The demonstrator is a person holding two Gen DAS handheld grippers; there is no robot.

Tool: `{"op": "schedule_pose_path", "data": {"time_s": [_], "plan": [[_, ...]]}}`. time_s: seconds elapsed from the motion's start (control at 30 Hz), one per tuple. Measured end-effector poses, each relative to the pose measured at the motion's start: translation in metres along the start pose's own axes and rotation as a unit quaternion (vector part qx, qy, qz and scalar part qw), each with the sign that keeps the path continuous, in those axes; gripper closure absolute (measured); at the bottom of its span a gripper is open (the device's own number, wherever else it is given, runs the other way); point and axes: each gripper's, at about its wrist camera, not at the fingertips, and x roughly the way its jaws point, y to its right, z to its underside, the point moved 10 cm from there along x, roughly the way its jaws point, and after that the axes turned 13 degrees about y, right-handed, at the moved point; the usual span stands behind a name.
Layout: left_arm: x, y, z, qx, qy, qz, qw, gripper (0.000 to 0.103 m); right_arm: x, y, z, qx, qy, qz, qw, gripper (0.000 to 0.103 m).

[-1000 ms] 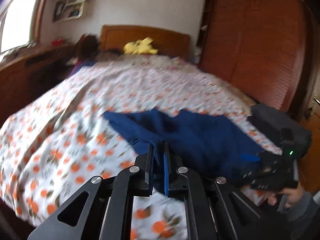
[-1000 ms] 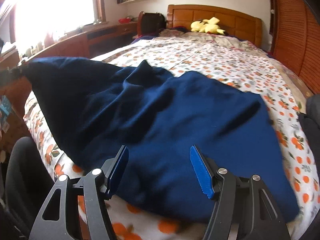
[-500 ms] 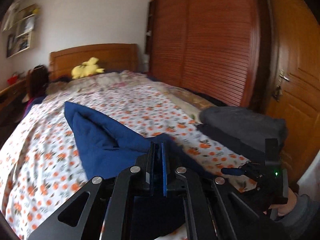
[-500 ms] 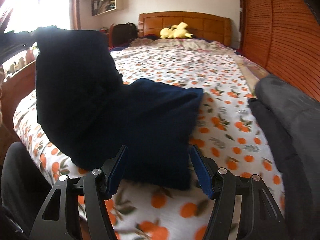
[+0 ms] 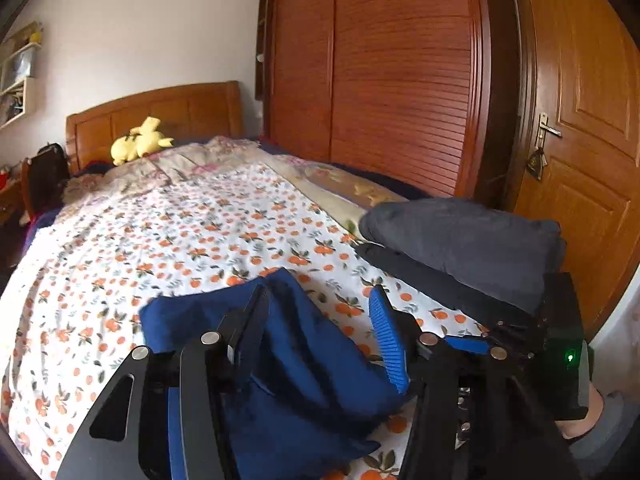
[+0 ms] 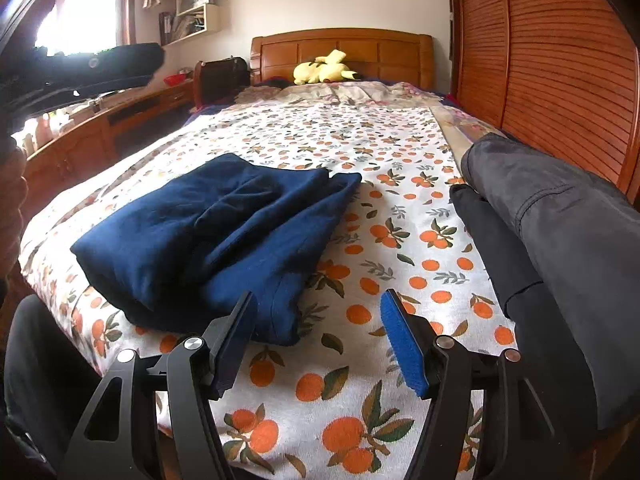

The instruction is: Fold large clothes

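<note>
A navy blue garment point(image 6: 216, 232) lies folded in a thick bundle on the orange-print bedsheet point(image 6: 360, 152), near the foot of the bed. My left gripper point(image 5: 320, 336) hovers low over its near end; its jaws are opening, and the blue cloth point(image 5: 304, 360) sits loose between the fingers without being pinched. From the right wrist view the left gripper's dark body point(image 6: 80, 68) shows at the upper left. My right gripper point(image 6: 320, 340) stands open over bare sheet just right of the bundle, its left finger overlapping the bundle's near corner, and nothing lies between its pads.
A pile of dark grey folded clothes point(image 6: 560, 220) lies along the bed's right edge, next to the slatted wardrobe point(image 5: 400, 80) and a door point(image 5: 580, 140). A yellow plush toy point(image 6: 320, 70) rests by the headboard. A wooden desk point(image 6: 100, 128) runs along the left.
The left gripper carried the garment's edge across to the right, laying it over into a folded bundle, then its jaws came apart. The right gripper stayed open and drifted right.
</note>
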Motion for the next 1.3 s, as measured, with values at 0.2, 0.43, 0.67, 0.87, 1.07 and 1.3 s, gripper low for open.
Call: {"op": "schedule_pose_path", "data": {"time_s": [0.2,0.43,0.67,0.87,1.07,1.3], "plan": [[-0.021,-0.050,0.010,-0.009,0.005,-0.040,0.9991,0.030,0.008,-0.021,-0.019,0.003,0.012,-0.021,1.000,0.042],[-0.044,-0.108,0.040,-0.007,0.000,-0.092,0.9958,0.002,0.024,-0.071,-0.024,-0.003,0.011,-0.057,0.998,0.042],[-0.066,-0.152,0.078,-0.018,-0.019,-0.118,0.9927,0.002,0.039,-0.106,-0.016,0.001,-0.003,-0.069,0.998,0.042],[-0.079,-0.175,0.105,-0.028,-0.031,-0.124,0.9914,0.002,0.051,-0.112,0.000,0.014,-0.029,-0.060,0.998,0.042],[-0.085,-0.191,0.122,-0.040,-0.032,-0.125,0.9909,0.002,0.059,-0.113,0.016,0.019,-0.051,-0.041,0.998,0.036],[-0.089,-0.199,0.133,-0.051,-0.035,-0.122,0.9906,0.002,0.061,-0.117,0.024,0.016,-0.061,-0.022,0.998,0.034]]}}
